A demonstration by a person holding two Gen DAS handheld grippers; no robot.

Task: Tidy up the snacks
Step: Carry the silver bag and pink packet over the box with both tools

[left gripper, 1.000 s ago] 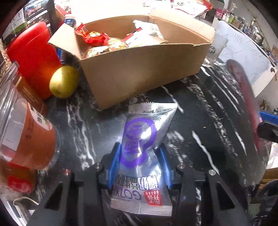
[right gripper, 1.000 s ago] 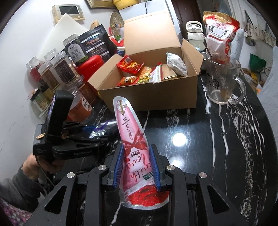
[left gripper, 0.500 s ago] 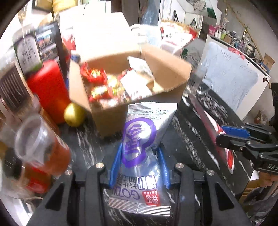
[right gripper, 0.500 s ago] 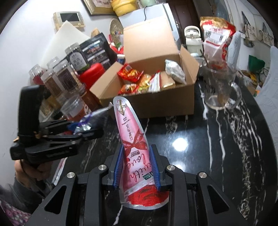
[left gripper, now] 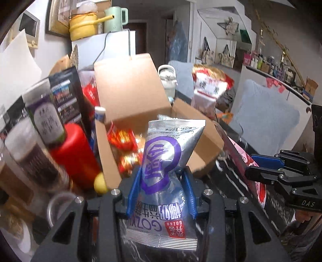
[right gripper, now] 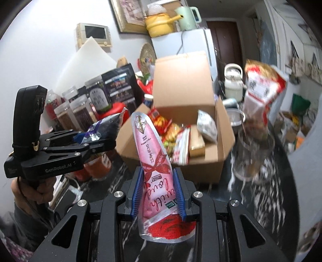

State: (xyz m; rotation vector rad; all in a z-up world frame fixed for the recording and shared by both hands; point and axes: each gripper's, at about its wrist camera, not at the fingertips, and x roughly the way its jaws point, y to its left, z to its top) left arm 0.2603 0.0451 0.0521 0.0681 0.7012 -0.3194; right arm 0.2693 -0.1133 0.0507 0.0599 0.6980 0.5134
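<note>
Left wrist view shows first the room: a white fridge (left gripper: 120, 46) stands at the back with a yellow pot (left gripper: 82, 26) and a pale green kettle (left gripper: 113, 19) on its top, and shelves with small things run along the right. Below is the black marble table (right gripper: 267, 201) with white veins. On it stands the open cardboard box (left gripper: 128, 96), its back flap raised, with red and yellow snack packets (right gripper: 167, 129) inside. Left of the box are a red container (left gripper: 74, 153) and some clear jars (right gripper: 78, 112); right of it are a glass mug (right gripper: 253, 153) and a big red and white bag (right gripper: 263, 84). The left gripper (left gripper: 162, 179) is clamped on the silver and purple snack bag (left gripper: 163, 161), held above the table just before the box; its long axis runs away from the camera, the sealed top edge pointing to the box opening. The right gripper (right gripper: 159, 179) is closed on the pink pouch (right gripper: 153, 153), which stands with its long axis up and its narrow tip leaning to the box. Both packets are in the air, near each other. A hand (right gripper: 32, 187) holds the left gripper's handle.
</note>
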